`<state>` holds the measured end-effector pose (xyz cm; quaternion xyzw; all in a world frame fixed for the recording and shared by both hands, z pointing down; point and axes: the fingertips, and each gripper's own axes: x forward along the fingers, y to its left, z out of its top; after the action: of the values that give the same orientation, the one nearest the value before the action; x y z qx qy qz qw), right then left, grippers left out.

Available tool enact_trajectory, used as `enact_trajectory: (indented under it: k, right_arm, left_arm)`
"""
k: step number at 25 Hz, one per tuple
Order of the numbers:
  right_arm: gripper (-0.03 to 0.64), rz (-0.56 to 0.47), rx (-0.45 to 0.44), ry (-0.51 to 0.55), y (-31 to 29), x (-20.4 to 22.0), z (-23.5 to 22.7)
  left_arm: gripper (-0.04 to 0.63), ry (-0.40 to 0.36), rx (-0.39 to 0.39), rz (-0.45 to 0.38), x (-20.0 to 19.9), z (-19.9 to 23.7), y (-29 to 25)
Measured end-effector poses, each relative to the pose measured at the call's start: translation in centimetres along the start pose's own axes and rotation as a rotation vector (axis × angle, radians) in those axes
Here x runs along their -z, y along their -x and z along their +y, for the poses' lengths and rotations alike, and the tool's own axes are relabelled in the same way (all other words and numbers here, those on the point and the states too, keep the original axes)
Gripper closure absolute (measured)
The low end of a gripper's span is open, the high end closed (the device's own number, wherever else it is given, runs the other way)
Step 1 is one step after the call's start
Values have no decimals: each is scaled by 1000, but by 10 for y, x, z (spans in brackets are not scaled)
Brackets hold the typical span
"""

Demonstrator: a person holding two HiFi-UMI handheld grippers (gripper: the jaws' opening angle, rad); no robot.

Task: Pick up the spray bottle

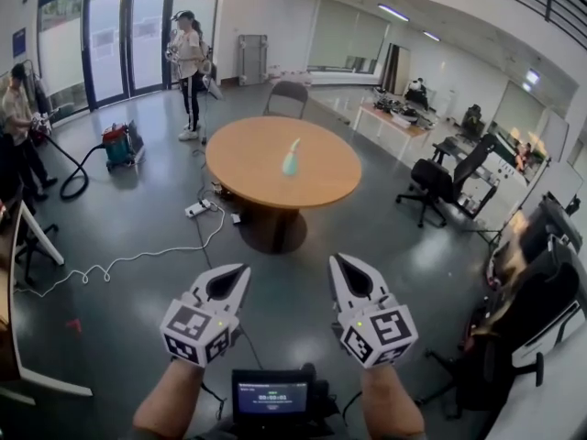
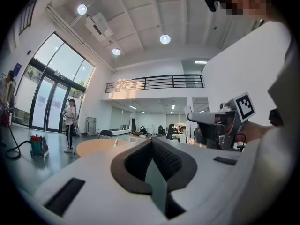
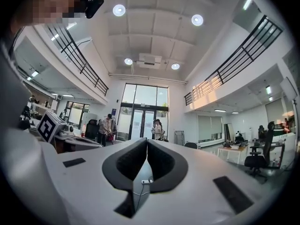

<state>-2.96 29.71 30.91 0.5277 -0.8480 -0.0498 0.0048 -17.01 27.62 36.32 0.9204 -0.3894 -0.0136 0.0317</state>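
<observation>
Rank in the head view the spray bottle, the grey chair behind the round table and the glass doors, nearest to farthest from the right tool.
1. The spray bottle, upright on the round table, ahead of the right tool.
2. The grey chair, just beyond the table's far edge.
3. The glass doors, at the far wall, up and left.

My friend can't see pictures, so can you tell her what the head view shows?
A pale green spray bottle stands alone on a round wooden table in an office hall. Nearer the camera, the left gripper and right gripper, both shut and empty, point towards it.
</observation>
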Motion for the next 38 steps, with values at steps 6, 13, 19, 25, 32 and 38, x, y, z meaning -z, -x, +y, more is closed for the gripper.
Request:
enact_trajectory:
  k: [6, 13, 19, 25, 32, 38]
  right_arm:
    - [603, -52, -66, -32, -30, 8, -18]
    - [602, -41, -113, -33, -79, 23, -76]
    - [581, -44, -138, -29, -110, 25, -140]
    - [561, -9, -142, -37, -127, 41, -199]
    - [536, 7, -145, -103, -151, 64, -247]
    - [529, 35, -144, -109, -177, 74, -272]
  left_arm:
    - [594, -27, -46, -7, -2, 17, -21]
    - [594, -75, -157, -29, -15, 47, -79]
    - [594, -62, -164, -31, -21, 52, -155]
    - [594, -46, -144, -16, -21, 37, -224]
    - [594, 7, -122, 41, -2, 43, -274]
    - [593, 25, -114, 42, 1, 59, -309]
